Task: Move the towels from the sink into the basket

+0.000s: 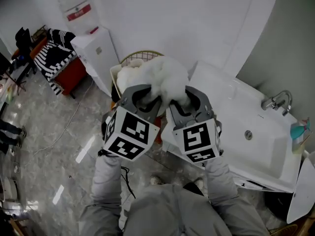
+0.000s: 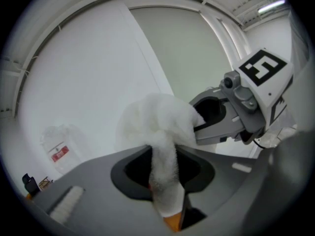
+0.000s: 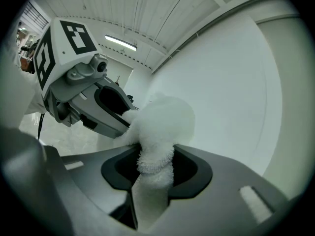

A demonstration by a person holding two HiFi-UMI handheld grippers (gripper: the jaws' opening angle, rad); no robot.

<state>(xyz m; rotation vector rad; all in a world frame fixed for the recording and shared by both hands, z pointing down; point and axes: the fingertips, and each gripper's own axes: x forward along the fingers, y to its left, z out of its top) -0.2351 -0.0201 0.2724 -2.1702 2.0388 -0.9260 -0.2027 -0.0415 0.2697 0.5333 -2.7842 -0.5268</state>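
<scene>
A fluffy white towel (image 1: 170,80) hangs bunched in the air between my two grippers, above the wire basket (image 1: 140,57). My left gripper (image 1: 150,98) is shut on one end of the towel (image 2: 165,146). My right gripper (image 1: 178,100) is shut on the other end of the towel (image 3: 157,146). The two grippers are side by side, close together. More white towel (image 1: 129,75) lies in the basket, partly hidden by the held one. The white sink (image 1: 256,136) stands at the right, and its basin shows no towel.
A chrome tap (image 1: 276,101) stands at the sink's far right. A white cabinet (image 1: 96,53) stands left of the basket, with a water bottle (image 1: 78,6) on it. A striped cloth (image 1: 56,53) lies on a red seat at the far left. A white wall rises behind.
</scene>
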